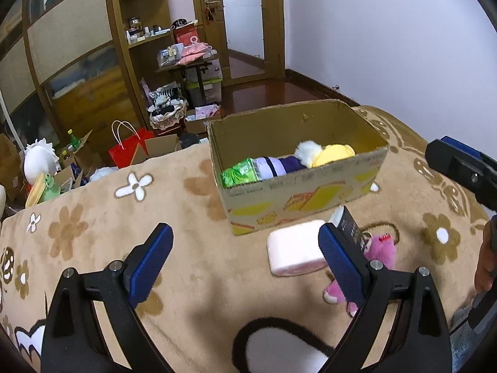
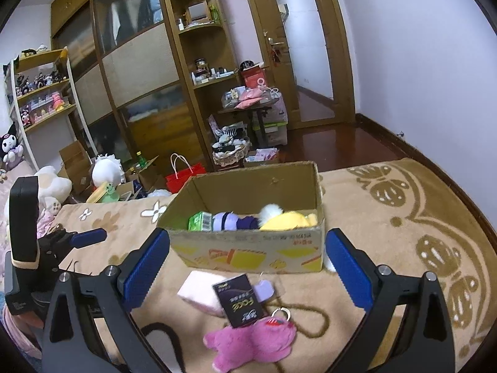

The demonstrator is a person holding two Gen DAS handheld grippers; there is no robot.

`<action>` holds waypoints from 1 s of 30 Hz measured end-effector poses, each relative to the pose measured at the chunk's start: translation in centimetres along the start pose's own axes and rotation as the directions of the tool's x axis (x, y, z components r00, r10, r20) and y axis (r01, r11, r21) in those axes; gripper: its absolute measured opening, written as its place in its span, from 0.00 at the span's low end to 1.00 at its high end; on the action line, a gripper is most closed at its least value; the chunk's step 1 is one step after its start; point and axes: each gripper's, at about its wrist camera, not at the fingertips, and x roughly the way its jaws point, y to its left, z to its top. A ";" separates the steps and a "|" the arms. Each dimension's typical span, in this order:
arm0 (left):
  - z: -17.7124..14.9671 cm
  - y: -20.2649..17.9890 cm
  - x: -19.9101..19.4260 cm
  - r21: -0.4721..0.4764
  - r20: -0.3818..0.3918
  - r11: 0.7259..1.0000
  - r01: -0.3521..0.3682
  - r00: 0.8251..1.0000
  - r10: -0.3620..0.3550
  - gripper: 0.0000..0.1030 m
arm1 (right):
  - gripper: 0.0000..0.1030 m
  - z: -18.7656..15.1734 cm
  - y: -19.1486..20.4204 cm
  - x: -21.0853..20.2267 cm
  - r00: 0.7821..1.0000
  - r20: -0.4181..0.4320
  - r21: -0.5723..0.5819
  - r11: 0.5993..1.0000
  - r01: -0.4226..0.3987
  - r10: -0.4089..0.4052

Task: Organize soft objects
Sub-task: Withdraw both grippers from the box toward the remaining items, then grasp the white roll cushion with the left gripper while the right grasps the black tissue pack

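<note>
An open cardboard box (image 1: 310, 195) (image 2: 248, 255) stands on the tan flowered blanket. Inside lie a green tissue pack (image 1: 240, 175) (image 2: 200, 221), a purple striped plush (image 1: 282, 164) (image 2: 230, 221) and a yellow and white plush (image 1: 332, 154) (image 2: 289, 220). In front of the box lie a pale pink soft block (image 1: 293, 251) (image 2: 200, 292), a black tissue pack (image 1: 351, 228) (image 2: 239, 300) and a pink plush keychain (image 1: 380, 248) (image 2: 251, 342). My left gripper (image 1: 247, 261) is open and empty, left of these. My right gripper (image 2: 247, 269) is open and empty above them.
The blanket (image 1: 186, 248) ends at the bed edge behind the box. Beyond it the floor holds a red bag (image 1: 127, 149), cartons and plush toys (image 2: 105, 171). A wardrobe, shelves and a door stand at the back. The left gripper (image 2: 62, 242) shows at the right wrist view's left.
</note>
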 end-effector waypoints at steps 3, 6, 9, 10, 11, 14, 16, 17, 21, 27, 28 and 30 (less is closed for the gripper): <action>-0.3 -0.3 0.3 0.001 -0.011 1.000 0.008 1.000 -0.008 0.91 | 1.00 -0.7 0.5 0.1 1.000 -0.021 -0.003 1.000 -0.004 0.003; -0.6 -0.6 1.0 0.003 -0.032 1.000 0.019 0.999 -0.018 0.91 | 1.00 -1.2 0.7 0.5 0.999 -0.038 -0.010 1.000 -0.004 0.003; -0.8 -0.9 2.0 0.005 -0.056 0.999 0.032 0.998 -0.032 0.91 | 1.00 -1.5 0.8 1.1 0.999 -0.055 -0.008 1.000 -0.002 0.002; -0.8 -1.0 2.3 0.005 -0.061 0.999 0.036 0.997 -0.036 0.91 | 1.00 -1.6 0.7 1.4 0.998 -0.062 -0.006 1.000 -0.001 0.001; -0.8 -1.1 2.6 0.003 -0.066 0.999 0.042 0.997 -0.042 0.91 | 1.00 -1.7 0.7 1.6 0.998 -0.069 -0.004 1.000 -0.003 0.002; -0.8 -1.2 3.6 -0.009 -0.087 0.998 0.069 0.994 -0.069 0.91 | 1.00 -2.0 0.5 2.6 0.995 -0.096 0.005 1.000 -0.005 0.006; -0.9 -1.4 4.3 -0.013 -0.101 0.997 0.076 0.992 -0.077 0.91 | 1.00 -2.3 0.3 3.3 0.993 -0.120 0.015 1.000 -0.012 0.013; -0.9 -1.4 4.6 -0.014 -0.109 0.997 0.080 0.991 -0.081 0.91 | 1.00 -2.4 0.2 3.7 0.991 -0.133 0.022 1.000 -0.016 0.019; -1.1 -1.8 6.0 -0.008 -0.140 0.995 0.095 0.985 -0.095 0.91 | 1.00 -3.0 0.0 5.0 0.988 -0.156 0.040 0.999 -0.006 0.012; -1.1 -2.8 7.8 0.024 -0.178 0.993 0.116 0.978 -0.110 0.91 | 1.00 -3.6 0.0 7.1 0.979 -0.202 0.053 0.998 -0.020 0.030; -1.2 -2.9 8.0 0.023 -0.183 0.993 0.120 0.976 -0.114 0.91 | 1.00 -3.6 0.0 7.3 0.978 -0.207 0.053 0.998 -0.022 0.033; -1.3 -3.2 8.5 0.021 -0.200 0.990 0.136 0.971 -0.129 0.91 | 1.00 -3.8 0.1 7.9 0.974 -0.222 0.048 0.998 -0.033 0.043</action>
